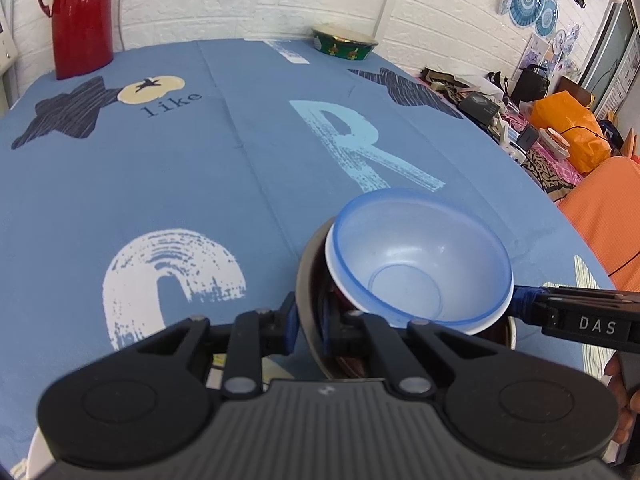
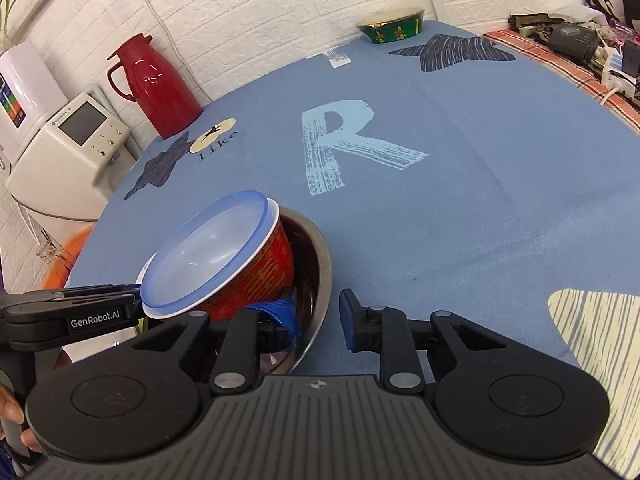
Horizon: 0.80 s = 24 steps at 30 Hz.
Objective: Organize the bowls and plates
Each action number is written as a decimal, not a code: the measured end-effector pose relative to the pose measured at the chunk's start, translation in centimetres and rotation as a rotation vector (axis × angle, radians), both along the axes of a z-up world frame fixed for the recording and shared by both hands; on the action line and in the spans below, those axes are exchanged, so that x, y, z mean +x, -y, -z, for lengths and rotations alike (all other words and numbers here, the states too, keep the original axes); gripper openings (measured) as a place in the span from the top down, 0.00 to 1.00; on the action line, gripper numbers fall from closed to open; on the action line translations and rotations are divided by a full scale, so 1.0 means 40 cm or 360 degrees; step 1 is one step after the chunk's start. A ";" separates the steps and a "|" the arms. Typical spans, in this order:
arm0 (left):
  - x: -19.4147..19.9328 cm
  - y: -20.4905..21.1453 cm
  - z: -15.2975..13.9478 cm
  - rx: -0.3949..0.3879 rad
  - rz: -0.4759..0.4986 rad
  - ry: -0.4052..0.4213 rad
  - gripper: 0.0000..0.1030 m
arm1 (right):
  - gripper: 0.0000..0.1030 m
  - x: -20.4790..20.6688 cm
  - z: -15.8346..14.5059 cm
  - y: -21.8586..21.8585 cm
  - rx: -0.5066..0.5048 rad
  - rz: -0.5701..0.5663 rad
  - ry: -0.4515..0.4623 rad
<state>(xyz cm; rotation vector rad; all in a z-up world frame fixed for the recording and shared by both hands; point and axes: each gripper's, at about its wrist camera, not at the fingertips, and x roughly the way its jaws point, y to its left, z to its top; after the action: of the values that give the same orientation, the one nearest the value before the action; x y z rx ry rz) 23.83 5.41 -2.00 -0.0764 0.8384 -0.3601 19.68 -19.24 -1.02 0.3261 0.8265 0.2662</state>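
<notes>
A clear blue bowl (image 1: 416, 264) (image 2: 208, 252) is nested in a red patterned bowl (image 2: 256, 276). Both lean tilted inside a steel bowl (image 1: 306, 280) (image 2: 322, 264) near the table's front edge. My left gripper (image 1: 310, 320) is shut on the steel bowl's rim, one finger outside and one inside. In the right wrist view it (image 2: 136, 300) comes in from the left by the blue bowl's rim. My right gripper (image 2: 318, 320) is open and straddles the opposite steel rim, its blue-taped finger inside. In the left wrist view it (image 1: 524, 300) touches the stack from the right.
A green decorated bowl (image 1: 344, 42) (image 2: 392, 24) sits at the far edge of the blue tablecloth (image 1: 240, 168). A red thermos (image 1: 80, 16) (image 2: 156, 80) stands at the back left. A white appliance (image 2: 68, 148) is off the table's left side. Clutter (image 1: 540, 128) lies to the right.
</notes>
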 end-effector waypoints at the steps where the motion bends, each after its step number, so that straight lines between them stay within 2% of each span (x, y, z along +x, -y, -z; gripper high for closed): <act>1: 0.000 0.000 -0.002 0.0002 -0.0005 0.0003 1.00 | 0.95 0.001 0.003 0.002 0.0022 0.0004 -0.0013; 6: 0.002 0.002 -0.007 0.0059 -0.0028 0.0048 1.00 | 0.95 -0.003 0.008 -0.012 0.0033 -0.0048 -0.0033; 8: 0.003 -0.003 -0.007 0.0046 -0.0026 0.0046 1.00 | 0.94 0.001 0.012 -0.020 0.0002 -0.0056 -0.0047; 12: 0.002 -0.017 0.000 -0.0001 -0.0027 0.0038 1.00 | 0.91 0.003 0.016 -0.009 0.0042 -0.0031 -0.0053; 15: 0.004 -0.026 0.004 -0.0042 -0.0031 0.0028 1.00 | 0.89 0.002 0.013 -0.016 -0.0003 -0.0041 -0.0045; 18: 0.002 -0.017 0.003 -0.0022 -0.0043 0.0033 1.00 | 0.89 0.007 0.006 -0.032 -0.0090 -0.0065 -0.0039; 21: -0.007 -0.006 0.003 0.0035 -0.0019 0.0070 1.00 | 0.89 0.010 0.010 -0.024 -0.0052 -0.0006 -0.0047; 24: -0.012 -0.014 0.004 0.0003 -0.0008 0.0094 1.00 | 0.89 -0.003 0.011 -0.030 -0.0098 -0.0032 0.0016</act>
<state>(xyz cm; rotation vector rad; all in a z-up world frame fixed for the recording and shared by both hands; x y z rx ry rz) 23.33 5.99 -2.16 -0.0660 0.7798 -0.3550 19.57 -18.02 -1.47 0.2588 0.8266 0.2605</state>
